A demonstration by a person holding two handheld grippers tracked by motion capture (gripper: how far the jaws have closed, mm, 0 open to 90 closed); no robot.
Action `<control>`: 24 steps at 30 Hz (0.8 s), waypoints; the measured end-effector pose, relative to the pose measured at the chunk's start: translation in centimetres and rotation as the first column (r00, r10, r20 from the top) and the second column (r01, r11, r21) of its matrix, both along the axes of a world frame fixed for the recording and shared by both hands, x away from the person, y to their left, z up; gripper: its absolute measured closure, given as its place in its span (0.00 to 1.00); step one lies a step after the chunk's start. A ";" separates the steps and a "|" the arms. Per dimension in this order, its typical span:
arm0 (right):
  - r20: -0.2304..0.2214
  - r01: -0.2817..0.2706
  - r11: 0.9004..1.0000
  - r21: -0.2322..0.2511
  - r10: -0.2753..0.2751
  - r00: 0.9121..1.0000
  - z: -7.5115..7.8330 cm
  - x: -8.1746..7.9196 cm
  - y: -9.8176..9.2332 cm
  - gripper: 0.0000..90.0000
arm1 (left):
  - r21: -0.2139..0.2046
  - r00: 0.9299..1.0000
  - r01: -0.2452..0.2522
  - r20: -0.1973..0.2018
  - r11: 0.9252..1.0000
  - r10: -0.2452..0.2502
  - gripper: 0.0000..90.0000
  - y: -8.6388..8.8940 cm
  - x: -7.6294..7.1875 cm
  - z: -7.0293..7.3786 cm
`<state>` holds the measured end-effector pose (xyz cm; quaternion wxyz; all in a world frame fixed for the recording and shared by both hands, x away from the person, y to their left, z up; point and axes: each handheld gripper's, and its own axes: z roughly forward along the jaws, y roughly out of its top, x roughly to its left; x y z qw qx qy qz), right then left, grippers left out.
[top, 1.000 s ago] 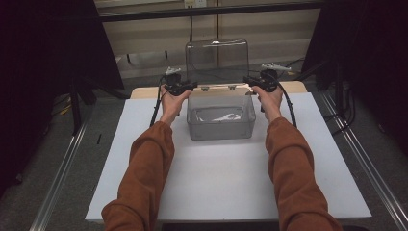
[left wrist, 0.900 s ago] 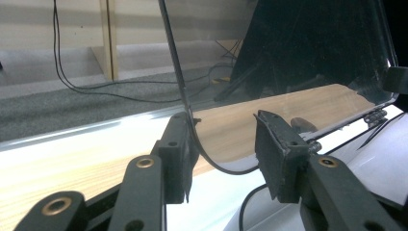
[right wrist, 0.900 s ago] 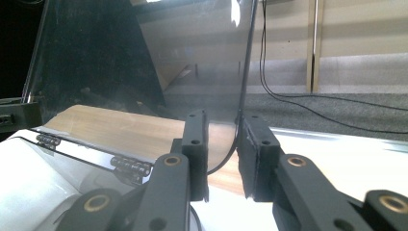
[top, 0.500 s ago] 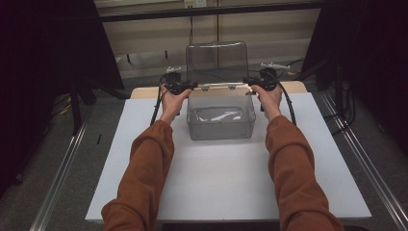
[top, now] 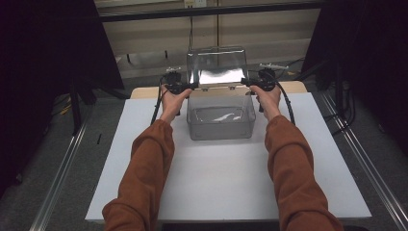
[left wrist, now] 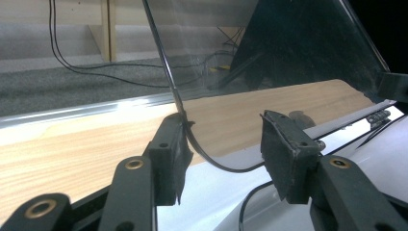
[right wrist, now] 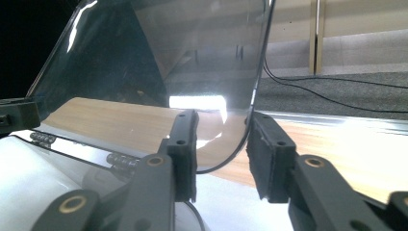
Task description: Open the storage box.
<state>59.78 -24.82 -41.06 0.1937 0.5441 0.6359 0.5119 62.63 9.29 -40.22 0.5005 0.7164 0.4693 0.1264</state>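
- Left gripper is at the left edge of the clear lid, down near the hinge. The left gripper view has the lid's rounded corner sitting between the jaws: it touches the left pad, but there's a clear gap to the right pad. So the jaws are spread, and they've just been opening. It isn't pinching anything.
- In the middle is the clear plastic box, sitting at the far end of the white table. The lid stands upright on its back hinges. Something pale is in the bottom of the box, can't tell what.
- Handling guess: the lid looks like thin hard plastic, light, fairly stiff and pretty slick, so pads could slide off it. I'd take it by the side edges low down, one gripper per side, and go easy because those little hinges look like the weak point.
- Right gripper mirrors the left one on the lid's right edge. The right gripper view shows the corner between the pads, jaws parted and just been opening too, no squeeze.
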 end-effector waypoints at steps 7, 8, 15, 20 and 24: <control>-0.020 0.000 1.000 0.027 0.001 1.000 -0.2 0.1 0.0 0.67 | 0.007 1.000 -0.006 -0.004 1.000 0.006 0.56 0.0 0.1 0.0; -0.020 0.001 1.000 0.028 0.000 1.000 -0.3 0.1 0.0 0.67 | 0.009 1.000 -0.008 -0.006 1.000 0.008 0.56 0.0 0.1 0.0; -0.026 0.018 0.999 0.039 -0.017 1.000 -0.5 0.1 0.4 0.63 | -0.015 0.999 -0.022 -0.030 1.000 0.022 0.55 0.0 0.2 -0.2; -0.026 0.020 0.999 0.038 -0.019 0.999 -0.6 0.1 0.4 0.61 | -0.015 0.999 -0.024 -0.025 1.000 0.024 0.55 0.0 0.2 -0.3; -0.026 0.026 0.999 0.030 -0.025 0.999 -0.6 0.1 0.6 0.59 | -0.026 0.999 -0.040 -0.028 0.999 0.040 0.55 -0.1 0.2 -0.5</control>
